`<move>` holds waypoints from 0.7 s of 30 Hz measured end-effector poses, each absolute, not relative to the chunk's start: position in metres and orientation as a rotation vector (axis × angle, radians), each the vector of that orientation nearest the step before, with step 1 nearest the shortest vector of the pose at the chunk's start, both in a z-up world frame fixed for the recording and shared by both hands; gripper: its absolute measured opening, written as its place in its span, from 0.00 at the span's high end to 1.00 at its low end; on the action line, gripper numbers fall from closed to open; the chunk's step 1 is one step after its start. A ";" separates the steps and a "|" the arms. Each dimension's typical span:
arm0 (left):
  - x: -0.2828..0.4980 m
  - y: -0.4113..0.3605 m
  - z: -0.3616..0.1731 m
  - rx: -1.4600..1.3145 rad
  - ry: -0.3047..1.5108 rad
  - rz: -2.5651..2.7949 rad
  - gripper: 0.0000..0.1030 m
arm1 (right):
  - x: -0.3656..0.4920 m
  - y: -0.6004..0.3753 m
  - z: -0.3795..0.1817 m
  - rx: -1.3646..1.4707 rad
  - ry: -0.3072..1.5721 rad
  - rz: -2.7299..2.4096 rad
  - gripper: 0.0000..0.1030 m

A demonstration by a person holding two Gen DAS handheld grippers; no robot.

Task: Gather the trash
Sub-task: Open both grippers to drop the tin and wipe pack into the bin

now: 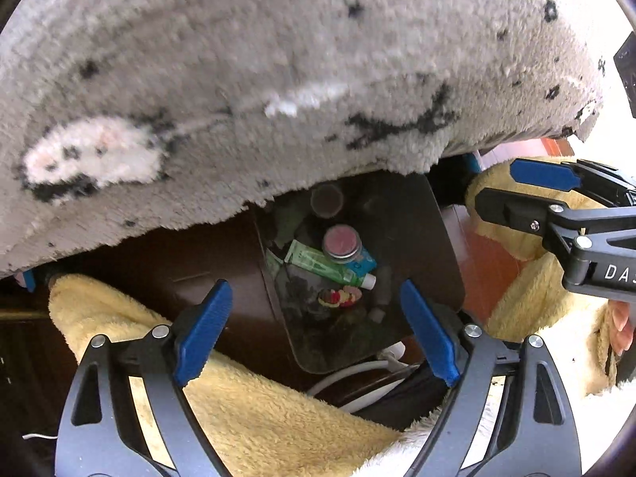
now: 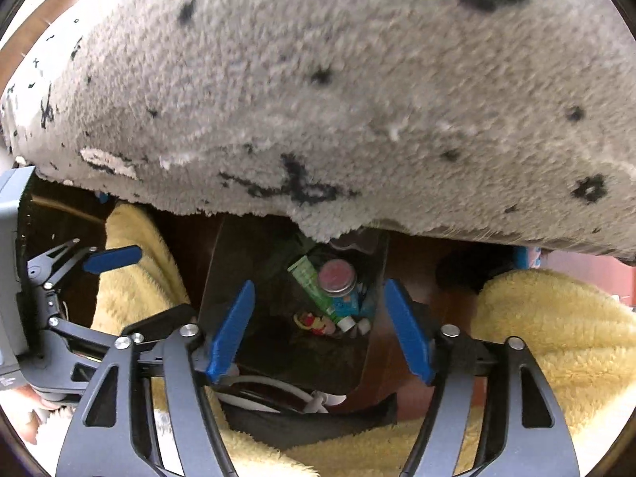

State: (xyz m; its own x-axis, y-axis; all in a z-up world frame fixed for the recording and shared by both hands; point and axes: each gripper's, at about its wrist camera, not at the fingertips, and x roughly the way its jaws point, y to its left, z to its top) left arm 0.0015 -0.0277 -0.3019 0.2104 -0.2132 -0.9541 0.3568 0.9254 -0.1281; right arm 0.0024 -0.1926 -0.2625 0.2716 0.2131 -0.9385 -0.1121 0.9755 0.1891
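Both hand-held grippers look down into a dark bin [image 1: 433, 246] that stands on the floor, just under the edge of a grey rug [image 1: 278, 79]. The left hand-held gripper [image 1: 316, 332] has its jaws wide apart and holds nothing; the right hand-held gripper [image 2: 320, 332] is the same, spread and empty.

The trash lies inside the bin: a green tube [image 1: 330, 266] with a white cap, a can [image 1: 342, 242] with a round reddish top resting against it, and a small colourful wrapper [image 1: 338, 297] below them. I judge the tube soft and light, best pinched across its flat body. The can looks stiff and smooth, so it may slip; take it across the sides. The wrapper is thin and should crumple easily
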 end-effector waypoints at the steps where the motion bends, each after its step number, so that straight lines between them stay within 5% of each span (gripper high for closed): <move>1: 0.002 -0.027 -0.297 0.131 1.288 -0.395 0.19 | 0.002 -0.193 -0.259 0.089 1.266 0.214 0.28; 21: 0.062 0.015 -0.146 0.160 0.883 -0.249 0.19 | 0.063 -0.233 -0.130 0.023 0.908 0.167 0.26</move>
State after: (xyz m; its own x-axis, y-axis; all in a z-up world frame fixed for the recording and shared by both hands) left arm 0.0618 0.0147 -0.1460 0.6087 -0.1483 -0.7794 0.2801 0.9593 0.0362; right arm 0.0634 -0.2330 -0.1298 0.6032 0.1534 -0.7827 -0.1343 0.9868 0.0900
